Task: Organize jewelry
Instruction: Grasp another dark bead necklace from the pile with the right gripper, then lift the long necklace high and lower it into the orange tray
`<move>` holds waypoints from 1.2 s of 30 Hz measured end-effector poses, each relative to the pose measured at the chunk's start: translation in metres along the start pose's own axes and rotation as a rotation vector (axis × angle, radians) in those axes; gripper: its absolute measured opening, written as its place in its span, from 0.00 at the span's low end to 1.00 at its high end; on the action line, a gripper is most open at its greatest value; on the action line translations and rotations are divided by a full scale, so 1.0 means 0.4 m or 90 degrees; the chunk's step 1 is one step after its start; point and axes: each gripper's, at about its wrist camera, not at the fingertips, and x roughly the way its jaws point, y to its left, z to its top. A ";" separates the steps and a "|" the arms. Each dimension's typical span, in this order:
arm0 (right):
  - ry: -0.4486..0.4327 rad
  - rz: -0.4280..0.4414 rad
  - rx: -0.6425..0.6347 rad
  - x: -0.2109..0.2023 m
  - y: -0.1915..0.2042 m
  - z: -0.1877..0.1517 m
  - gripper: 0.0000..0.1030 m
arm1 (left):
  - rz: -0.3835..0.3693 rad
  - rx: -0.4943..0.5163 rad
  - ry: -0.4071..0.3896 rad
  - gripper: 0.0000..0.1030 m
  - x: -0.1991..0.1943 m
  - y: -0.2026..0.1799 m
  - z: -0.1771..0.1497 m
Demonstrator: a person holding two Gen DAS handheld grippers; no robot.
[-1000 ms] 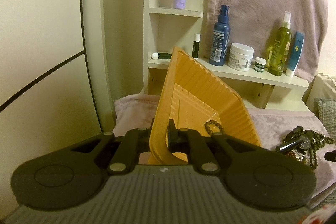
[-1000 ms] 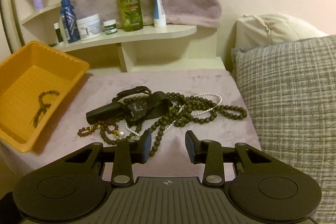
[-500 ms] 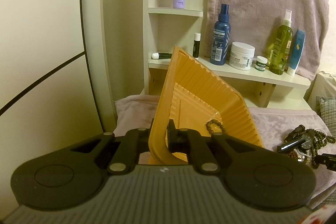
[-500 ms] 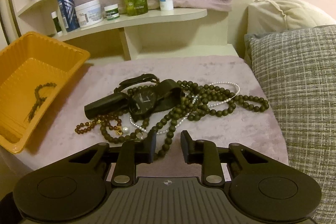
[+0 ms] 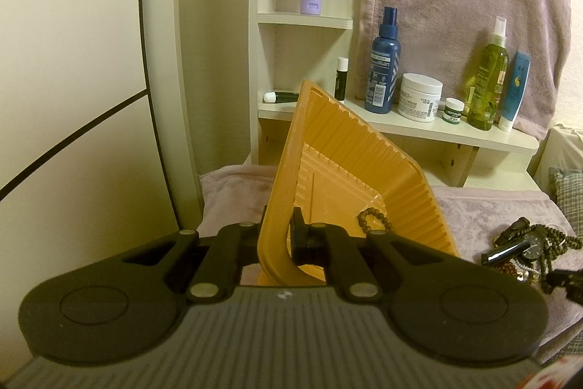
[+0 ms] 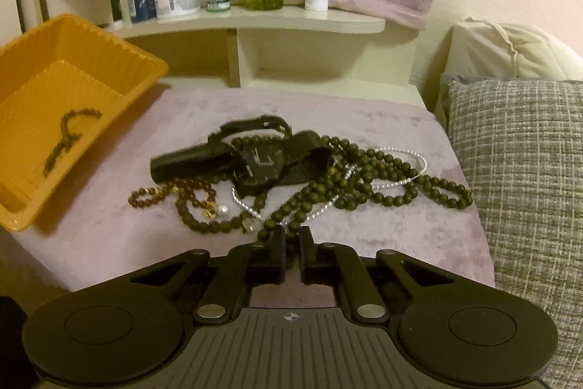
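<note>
Mauve plush cloth [image 6: 364, 104] covered the tabletop, with a grey woven pillow [image 6: 524, 177] to its right. An orange ribbed tray [image 6: 47, 90] sat tilted at the cloth's left edge, its near rim pinched by the left tool [image 5: 278, 228]. A dark bead bracelet [image 6: 67, 137] lay inside it. Centrally, tangled together, lay a long olive bead necklace [image 6: 368, 185], a black watch [image 6: 260, 166], a pearl strand [image 6: 411, 154] and an amber bead strand [image 6: 164, 190]. The right tool [image 6: 290, 248] was pressed together on a loop of the olive beads at the pile's near edge.
</note>
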 end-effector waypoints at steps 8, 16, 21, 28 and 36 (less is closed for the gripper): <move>-0.099 -0.006 -0.046 -0.134 -0.014 0.103 0.06 | 0.001 -0.001 -0.002 0.06 0.001 -0.006 0.000; -0.177 -0.019 -0.104 -0.245 -0.042 0.231 0.06 | -0.004 -0.006 -0.005 0.06 0.000 -0.003 -0.003; -0.216 -0.027 -0.128 -0.294 -0.054 0.296 0.06 | -0.006 -0.010 -0.006 0.06 -0.001 0.002 -0.004; -0.276 -0.035 -0.157 -0.359 -0.054 0.382 0.06 | -0.008 -0.012 -0.006 0.06 -0.003 0.004 -0.004; -0.340 -0.044 -0.176 -0.424 -0.049 0.464 0.06 | -0.009 -0.011 -0.007 0.07 -0.005 0.003 -0.003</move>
